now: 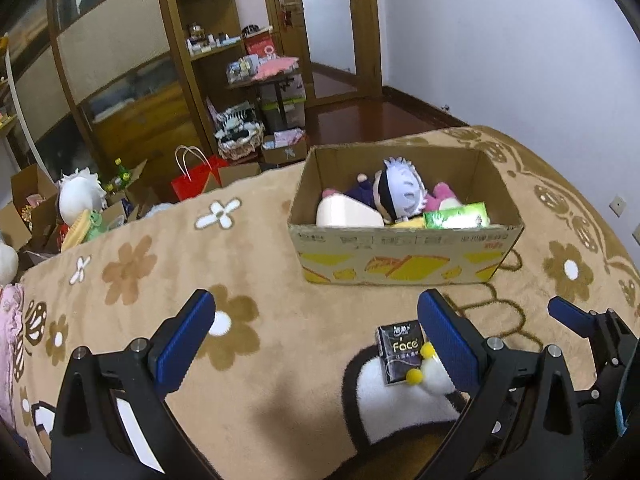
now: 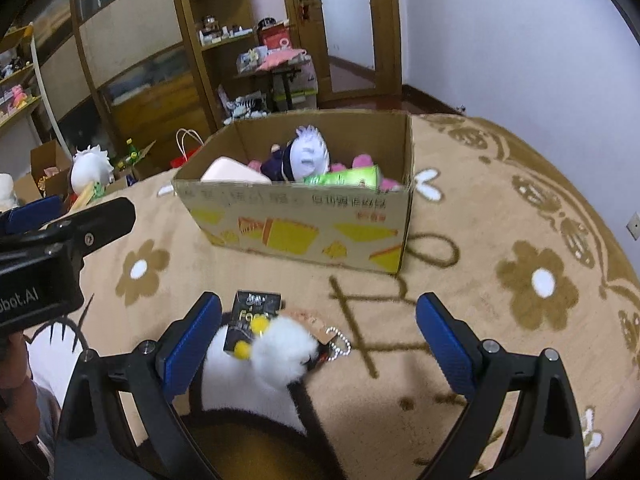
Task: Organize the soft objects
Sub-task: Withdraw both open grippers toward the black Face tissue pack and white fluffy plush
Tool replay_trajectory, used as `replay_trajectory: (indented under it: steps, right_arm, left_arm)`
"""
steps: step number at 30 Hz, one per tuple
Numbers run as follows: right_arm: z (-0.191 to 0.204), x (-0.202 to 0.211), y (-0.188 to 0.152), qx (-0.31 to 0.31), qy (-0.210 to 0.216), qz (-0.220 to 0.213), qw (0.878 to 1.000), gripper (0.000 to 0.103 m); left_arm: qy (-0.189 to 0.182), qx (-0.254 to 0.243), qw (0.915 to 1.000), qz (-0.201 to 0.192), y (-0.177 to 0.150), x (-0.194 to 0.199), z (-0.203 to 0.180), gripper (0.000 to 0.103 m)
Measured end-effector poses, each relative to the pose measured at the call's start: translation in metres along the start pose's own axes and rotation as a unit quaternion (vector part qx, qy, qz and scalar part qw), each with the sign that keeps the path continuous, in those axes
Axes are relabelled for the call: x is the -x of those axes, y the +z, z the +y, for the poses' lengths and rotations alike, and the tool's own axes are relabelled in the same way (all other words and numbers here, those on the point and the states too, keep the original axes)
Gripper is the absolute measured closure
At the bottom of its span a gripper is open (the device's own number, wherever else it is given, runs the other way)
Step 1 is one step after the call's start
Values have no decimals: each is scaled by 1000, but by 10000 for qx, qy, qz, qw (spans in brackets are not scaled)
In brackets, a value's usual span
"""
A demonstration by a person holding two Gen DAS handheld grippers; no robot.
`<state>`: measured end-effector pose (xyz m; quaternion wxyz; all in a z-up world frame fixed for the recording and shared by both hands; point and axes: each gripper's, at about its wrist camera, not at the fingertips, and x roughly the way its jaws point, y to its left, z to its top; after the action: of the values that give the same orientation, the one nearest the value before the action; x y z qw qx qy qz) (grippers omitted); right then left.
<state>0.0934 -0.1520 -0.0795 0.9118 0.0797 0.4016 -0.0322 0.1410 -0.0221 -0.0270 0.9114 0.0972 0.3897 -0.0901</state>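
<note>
tongs, left: i have the left gripper (image 1: 316,340) spread wide over the blanket (image 1: 260,264), pinching nothing; its right pad sits just beside the tissue pack, i judge so i can frame the pile before committing.
tongs, right: the right gripper (image 2: 318,342) is spread too, empty, with the plush between its fingers and nearer the left one.
plush: the black-and-white plush toy (image 2: 260,364) lies on the blanket close under both cameras, a ball chain and tag trailing to its right.
tissue pack: the dark tissue pack (image 1: 400,354) rests against the plush's top, touching its yellow pompoms (image 1: 420,364).
box: the cardboard box (image 1: 404,256) stands well beyond, open-topped, already holding a white-haired doll (image 1: 400,192), a green pack (image 1: 456,216) and other soft things, so i take it as the destination.
next: i'd close on the plush first; the pack may slide off.
</note>
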Motion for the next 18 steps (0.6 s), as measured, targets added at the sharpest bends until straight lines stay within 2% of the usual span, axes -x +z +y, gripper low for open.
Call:
replay_trajectory:
  steps: [18]
  right_arm:
    - [-12,-40,-26,-337,394,504,9974,1]
  left_arm:
    - [-284,-76,9975,638,-29,-53,-20,3]
